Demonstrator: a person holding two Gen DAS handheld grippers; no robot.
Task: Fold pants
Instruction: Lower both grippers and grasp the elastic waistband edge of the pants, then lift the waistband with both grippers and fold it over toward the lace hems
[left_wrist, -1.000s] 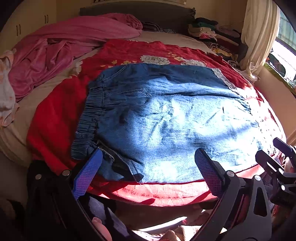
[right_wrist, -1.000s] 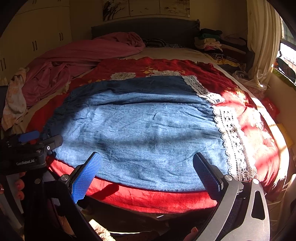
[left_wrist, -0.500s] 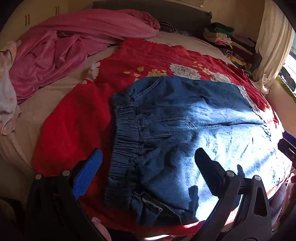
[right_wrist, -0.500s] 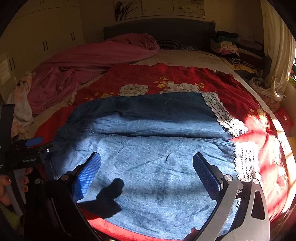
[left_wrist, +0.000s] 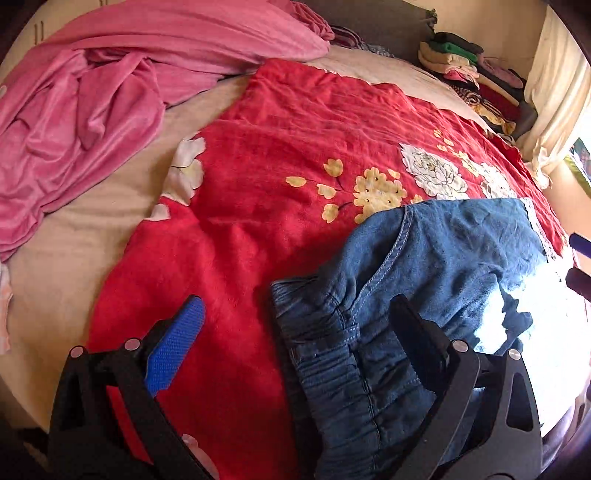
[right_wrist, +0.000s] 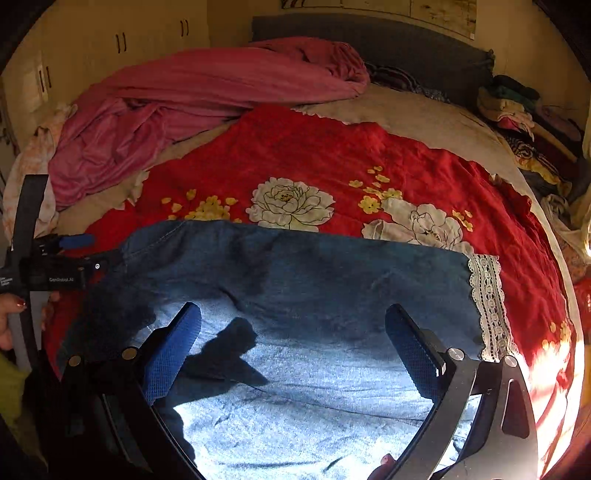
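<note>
A: Where do the pants sit?

B: The denim pants (right_wrist: 295, 314) lie flat across the red floral blanket (left_wrist: 258, 221) on the bed (right_wrist: 424, 114), directly under and ahead of both tools.

A: And the two tools?

B: The right hand-held gripper (right_wrist: 293, 343) hovers low over the sunlit leg, fingers spread wide, holding nothing. The left hand-held gripper (left_wrist: 295, 343) also gapes empty; its right finger overlaps the gathered elastic waistband (left_wrist: 332, 354), its left finger hangs over bare blanket.

A: Textures?

B: Soft washed denim, a white lace hem (right_wrist: 487, 306) to the right, and crumpled pink velvety bedding (left_wrist: 110, 92) beyond.
</note>
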